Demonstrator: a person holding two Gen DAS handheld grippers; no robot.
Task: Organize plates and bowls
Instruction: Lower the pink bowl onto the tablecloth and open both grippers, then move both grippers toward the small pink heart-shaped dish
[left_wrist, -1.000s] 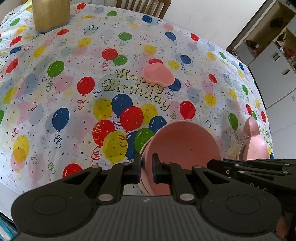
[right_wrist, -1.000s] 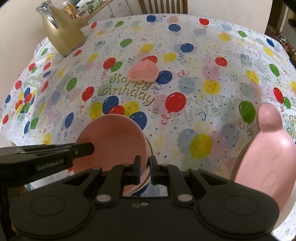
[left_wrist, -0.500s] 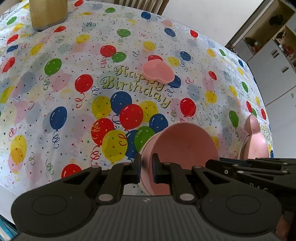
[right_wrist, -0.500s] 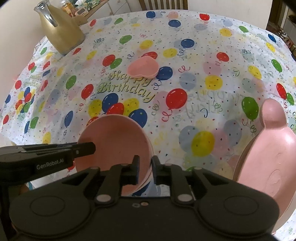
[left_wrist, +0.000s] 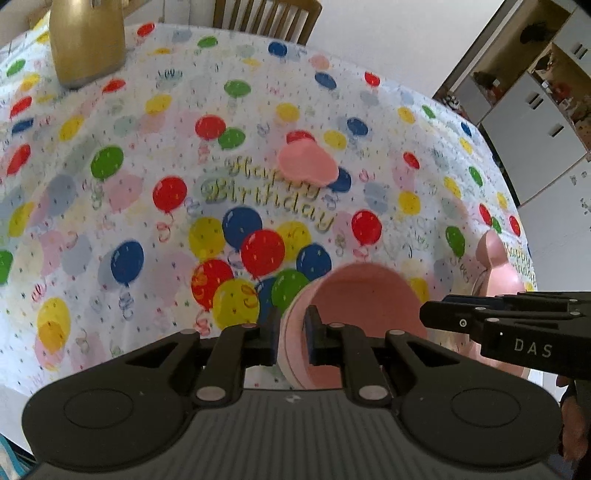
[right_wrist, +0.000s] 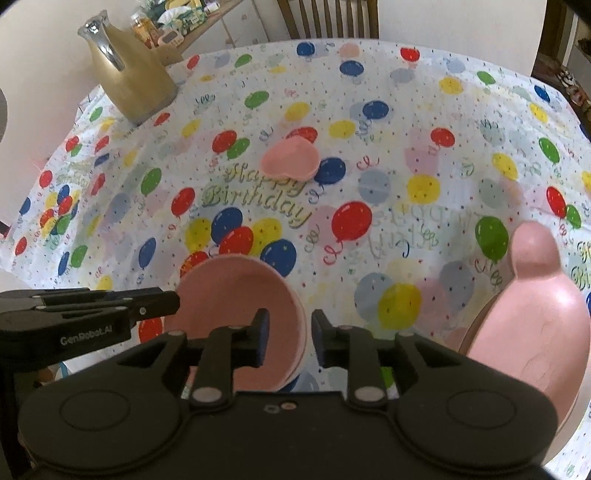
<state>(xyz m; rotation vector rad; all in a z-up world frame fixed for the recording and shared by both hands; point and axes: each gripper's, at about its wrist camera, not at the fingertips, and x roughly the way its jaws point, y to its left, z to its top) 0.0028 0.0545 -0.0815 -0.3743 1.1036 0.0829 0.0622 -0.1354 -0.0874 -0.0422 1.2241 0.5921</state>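
Tablecloth (left_wrist: 110, 155) printed with coloured balloons and the words "Happy Birthday" in gold script, readable mid-table in both views; a second, partial print of the same words shows at the cloth's right edge. Right gripper (right_wrist: 289, 338) body reads "DAS" as seen from the left wrist; left gripper (left_wrist: 291, 334) body reads "GenRobot.AI" as seen from the right wrist. Round pink bowl (right_wrist: 236, 295) sits at the near edge of the table, tilted, between the two grippers. Left gripper narrow, its fingers clamped on the bowl's near-left rim, one inside and one outside. Right gripper now wider: its fingers stand apart on either side of the bowl's right rim, with a visible gap on the outer side, where half a second ago they were pinched nearly together on that rim. Whether the inner finger touches the bowl cannot be told. Bowl's place is about as before, and both views have shifted only slightly. Heart-shaped pink dish (right_wrist: 290, 162) lies upside down by the word "Happy", well apart from the bowl. Pink bear-eared plate (right_wrist: 528, 314) lies at the right, near the table edge, unmoved. Gold jug (right_wrist: 129, 85) stands at the far left corner; a wooden chair (right_wrist: 328, 16) stands behind the far side.
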